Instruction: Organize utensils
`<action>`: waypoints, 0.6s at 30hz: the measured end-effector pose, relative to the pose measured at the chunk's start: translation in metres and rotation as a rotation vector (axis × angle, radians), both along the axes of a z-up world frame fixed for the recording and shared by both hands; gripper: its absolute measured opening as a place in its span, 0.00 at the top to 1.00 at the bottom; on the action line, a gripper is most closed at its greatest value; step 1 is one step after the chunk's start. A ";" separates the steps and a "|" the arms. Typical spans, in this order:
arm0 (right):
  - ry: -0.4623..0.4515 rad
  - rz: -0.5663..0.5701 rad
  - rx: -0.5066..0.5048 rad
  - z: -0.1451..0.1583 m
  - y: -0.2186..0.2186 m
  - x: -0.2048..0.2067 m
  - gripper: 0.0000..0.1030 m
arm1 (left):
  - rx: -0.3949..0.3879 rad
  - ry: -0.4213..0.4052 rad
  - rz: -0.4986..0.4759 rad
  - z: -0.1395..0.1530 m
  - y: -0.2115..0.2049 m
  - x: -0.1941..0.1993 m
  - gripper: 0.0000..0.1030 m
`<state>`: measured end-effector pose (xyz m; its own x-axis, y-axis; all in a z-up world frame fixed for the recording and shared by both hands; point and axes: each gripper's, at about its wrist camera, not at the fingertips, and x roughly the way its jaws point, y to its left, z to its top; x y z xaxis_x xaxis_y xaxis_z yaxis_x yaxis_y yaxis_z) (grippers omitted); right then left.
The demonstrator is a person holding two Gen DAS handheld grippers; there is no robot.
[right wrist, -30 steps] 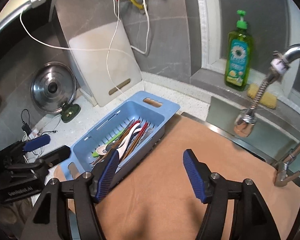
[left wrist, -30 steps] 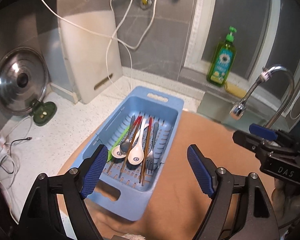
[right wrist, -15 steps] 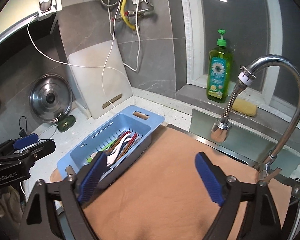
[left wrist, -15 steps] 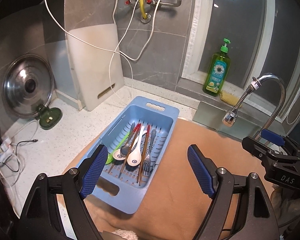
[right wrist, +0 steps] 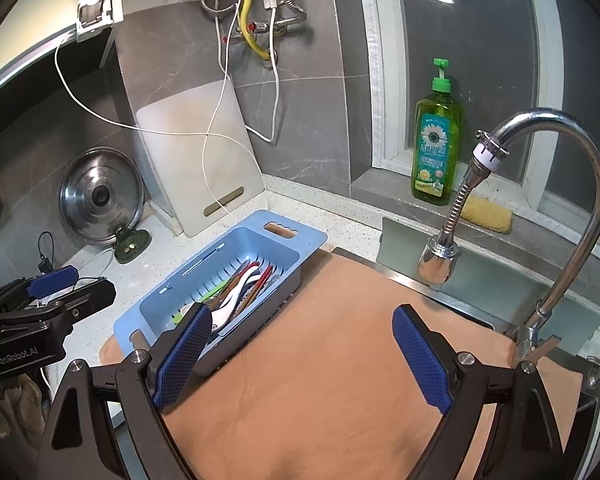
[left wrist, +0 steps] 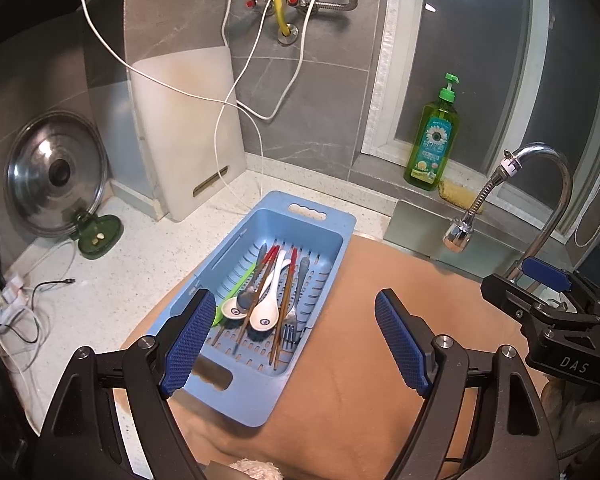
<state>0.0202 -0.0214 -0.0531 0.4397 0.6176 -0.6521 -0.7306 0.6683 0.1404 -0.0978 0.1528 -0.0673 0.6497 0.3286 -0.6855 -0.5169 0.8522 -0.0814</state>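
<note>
A blue slotted basket [left wrist: 320, 218] lies half on the speckled counter and half on a tan mat [left wrist: 380, 360]. Inside it lie a large white spoon [left wrist: 266, 312], a small white spoon [left wrist: 232, 308], a green utensil [left wrist: 238, 284], red-tipped chopsticks [left wrist: 288, 280] and a fork [left wrist: 290, 330]. My left gripper [left wrist: 294, 300] hovers open above the basket's near end, with nothing between its pads. My right gripper [right wrist: 303, 312] stands wide open and empty over the mat, just right of the basket [right wrist: 284, 236].
A pot lid [left wrist: 56, 176] on a green stand and a white cutting board [left wrist: 188, 128] lean on the back wall, with white cables hanging in front. A soap bottle [right wrist: 436, 148], a yellow sponge [right wrist: 486, 218] and a curved faucet [right wrist: 560, 160] stand at the right. Charger wires lie at the left.
The right gripper's jaws have spread wider, and it has drawn back and up from the basket. The left view has barely shifted.
</note>
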 end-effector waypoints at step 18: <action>0.011 -0.004 -0.010 -0.007 -0.001 0.011 0.13 | -0.001 0.020 -0.008 -0.003 0.004 0.013 0.20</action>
